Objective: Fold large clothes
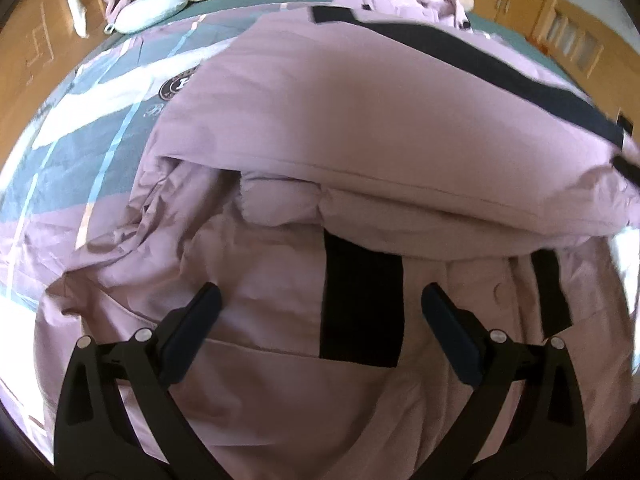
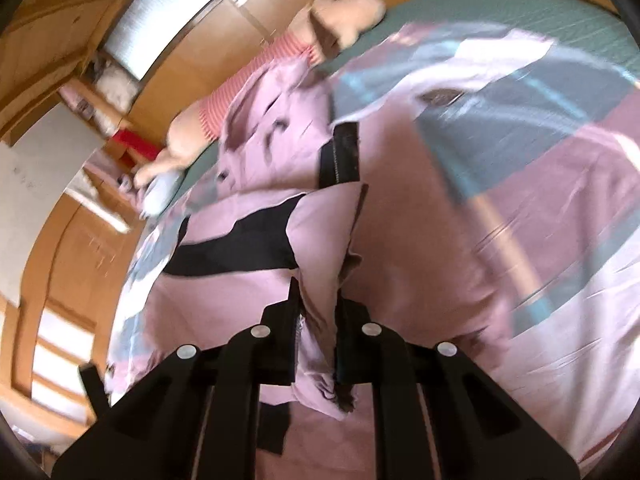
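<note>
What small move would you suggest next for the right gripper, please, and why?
Probably lift and carry the pinched fold across the jacket. The right gripper is shut on a bunched edge of the jacket, while the left gripper hangs open above it, holding nothing.

Bright daylight, perhaps from a window — heavy fisheye bending at edges, right wrist view motion-blurred.

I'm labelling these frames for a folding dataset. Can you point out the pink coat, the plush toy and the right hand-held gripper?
pink coat (image 1: 340,128): left wrist view, on the broad folded-over panel.
plush toy (image 2: 348,12): right wrist view, on its beige head.
right hand-held gripper (image 2: 318,300): right wrist view, between its fingertips, shut on a coat fold.
</note>
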Available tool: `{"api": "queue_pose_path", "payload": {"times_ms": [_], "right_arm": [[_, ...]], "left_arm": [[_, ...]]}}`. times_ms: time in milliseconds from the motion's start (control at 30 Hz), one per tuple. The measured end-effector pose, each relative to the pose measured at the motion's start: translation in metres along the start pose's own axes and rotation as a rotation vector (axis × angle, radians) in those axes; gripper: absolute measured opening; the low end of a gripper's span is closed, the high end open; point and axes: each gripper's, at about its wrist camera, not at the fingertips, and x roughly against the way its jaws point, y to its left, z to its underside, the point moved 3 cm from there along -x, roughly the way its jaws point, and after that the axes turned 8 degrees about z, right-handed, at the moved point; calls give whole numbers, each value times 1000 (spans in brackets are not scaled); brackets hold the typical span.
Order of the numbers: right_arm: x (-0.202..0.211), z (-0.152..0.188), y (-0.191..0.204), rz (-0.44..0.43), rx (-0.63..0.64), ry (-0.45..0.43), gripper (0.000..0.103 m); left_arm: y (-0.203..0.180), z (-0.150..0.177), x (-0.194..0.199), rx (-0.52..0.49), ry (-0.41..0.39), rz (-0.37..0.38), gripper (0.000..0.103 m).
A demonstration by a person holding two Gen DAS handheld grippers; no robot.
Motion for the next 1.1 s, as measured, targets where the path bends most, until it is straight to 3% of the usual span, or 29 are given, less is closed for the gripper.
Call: {"api": "queue_pose_path", "payload": {"times_ms": [200, 633, 867, 1100], "right_arm": [[-17, 7, -11, 78, -10, 44, 14], [-31, 12, -16, 106, -41, 112, 26], [-22, 6, -19, 150, -37, 52, 26], [-7, -6, -37, 284, -61, -52, 27]], "left_arm": [[2, 1, -1, 13, 6, 13, 101], [-7, 2, -6, -58, 22, -53, 101], [-6, 3, -7, -57, 23, -50, 101], [-5, 2, -6, -51, 23, -44, 101]]}}
